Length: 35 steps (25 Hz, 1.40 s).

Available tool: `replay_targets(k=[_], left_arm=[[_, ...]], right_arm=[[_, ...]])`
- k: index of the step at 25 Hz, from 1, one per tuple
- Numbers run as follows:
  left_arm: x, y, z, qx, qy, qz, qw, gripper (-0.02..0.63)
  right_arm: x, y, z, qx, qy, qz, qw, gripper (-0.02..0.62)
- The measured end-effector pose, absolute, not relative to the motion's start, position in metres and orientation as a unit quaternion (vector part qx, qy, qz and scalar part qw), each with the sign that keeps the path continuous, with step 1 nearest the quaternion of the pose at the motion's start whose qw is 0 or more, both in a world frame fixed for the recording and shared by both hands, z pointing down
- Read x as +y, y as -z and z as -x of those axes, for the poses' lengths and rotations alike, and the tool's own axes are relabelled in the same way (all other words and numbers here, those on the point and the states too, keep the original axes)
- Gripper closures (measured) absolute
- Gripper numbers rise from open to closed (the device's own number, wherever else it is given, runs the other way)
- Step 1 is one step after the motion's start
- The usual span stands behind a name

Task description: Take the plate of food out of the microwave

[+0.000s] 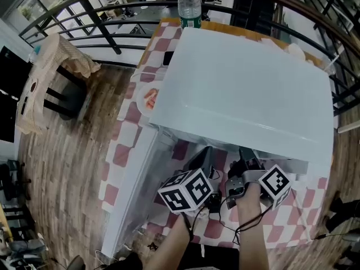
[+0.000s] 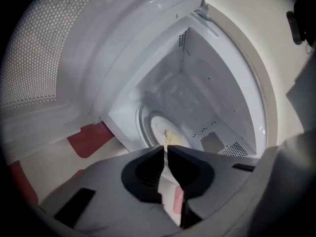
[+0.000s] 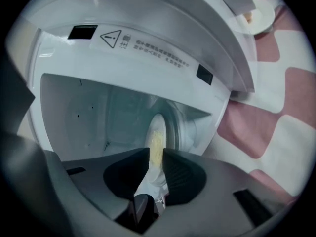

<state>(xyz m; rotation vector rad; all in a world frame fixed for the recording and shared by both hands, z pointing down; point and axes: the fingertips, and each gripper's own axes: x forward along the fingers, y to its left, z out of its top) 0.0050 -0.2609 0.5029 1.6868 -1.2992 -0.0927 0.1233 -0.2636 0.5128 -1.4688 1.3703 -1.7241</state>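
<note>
The white microwave (image 1: 242, 89) stands on a red-and-white checked cloth with its door (image 1: 132, 190) swung open to the left. Inside, a white plate (image 2: 160, 125) with yellow food (image 2: 173, 138) lies on the turntable; the right gripper view shows the same plate (image 3: 160, 125). Both grippers hover just outside the opening, short of the plate. My left gripper (image 2: 165, 148) (image 1: 203, 157) has only a thin slit between its jaws, with nothing in it. My right gripper (image 3: 156, 152) (image 1: 247, 157) stands a little wider, also empty, and the plate shows through the gap.
A second plate of food (image 1: 149, 100) sits on the table to the left of the microwave, behind the open door. A water bottle (image 1: 189, 3) stands at the table's far edge. Cables lie on the cloth near my hands. A railing and a wooden floor surround the table.
</note>
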Motion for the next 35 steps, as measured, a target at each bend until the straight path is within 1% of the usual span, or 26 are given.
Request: replay_targets(k=[13, 21, 25, 29, 30, 31, 35], left_arm=[[-0.262, -0.509, 0.0, -0.529, 0.02, -0.701, 0.478, 0.557], [-0.261, -0.513, 0.003, -0.529, 0.016, -0.701, 0.477, 0.557], [-0.26, -0.514, 0.005, -0.532, 0.013, -0.701, 0.474, 0.557], [-0.261, -0.514, 0.004, -0.532, 0.014, -0.701, 0.475, 0.557], [-0.261, -0.514, 0.004, -0.532, 0.017, -0.699, 0.477, 0.557], [-0.261, -0.514, 0.004, -0.532, 0.021, -0.697, 0.48, 0.557], [-0.259, -0.515, 0.004, -0.531, 0.02, -0.698, 0.48, 0.557]], right_arm=[[-0.272, -0.526, -0.117, 0.448, 0.648, 0.558, 0.259, 0.489], [-0.282, -0.529, -0.111, 0.434, 0.65, 0.551, 0.292, 0.494], [-0.283, -0.528, -0.111, 0.43, 0.647, 0.554, 0.299, 0.537], [-0.285, -0.529, -0.112, 0.424, 0.646, 0.553, 0.311, 0.542], [-0.284, -0.53, -0.112, 0.421, 0.647, 0.553, 0.313, 0.552], [-0.284, -0.531, -0.113, 0.417, 0.648, 0.554, 0.313, 0.576], [-0.282, -0.534, -0.112, 0.416, 0.65, 0.555, 0.311, 0.575]])
